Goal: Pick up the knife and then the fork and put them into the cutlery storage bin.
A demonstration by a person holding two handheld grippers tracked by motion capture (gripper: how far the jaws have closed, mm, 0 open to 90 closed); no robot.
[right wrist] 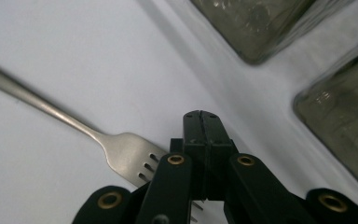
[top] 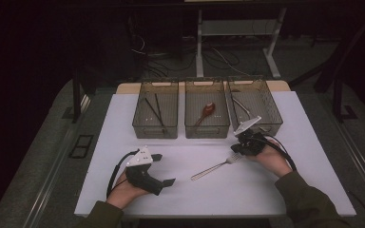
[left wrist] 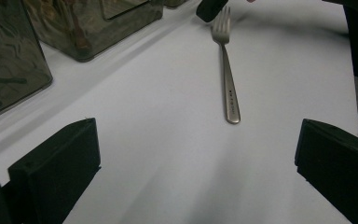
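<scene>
A silver fork (top: 214,167) lies flat on the white table top (top: 114,123), tines toward the right. My right gripper (top: 239,149) is shut, its jaws pressed together with nothing between them. In the right gripper view the closed tip (right wrist: 201,122) hovers just past the fork's tines (right wrist: 126,154), which run under the linkage. My left gripper (top: 164,169) rests at the front left, open and empty. In the left gripper view its jaws (left wrist: 196,140) stand wide apart, and the fork (left wrist: 228,84) lies well ahead of them.
Three dark see-through bins stand in a row at the back. The left bin (top: 155,130) holds black chopsticks, the middle bin (top: 207,130) a red spoon (top: 208,110), the right bin (top: 272,124) a silvery utensil. Bare white surface lies in front.
</scene>
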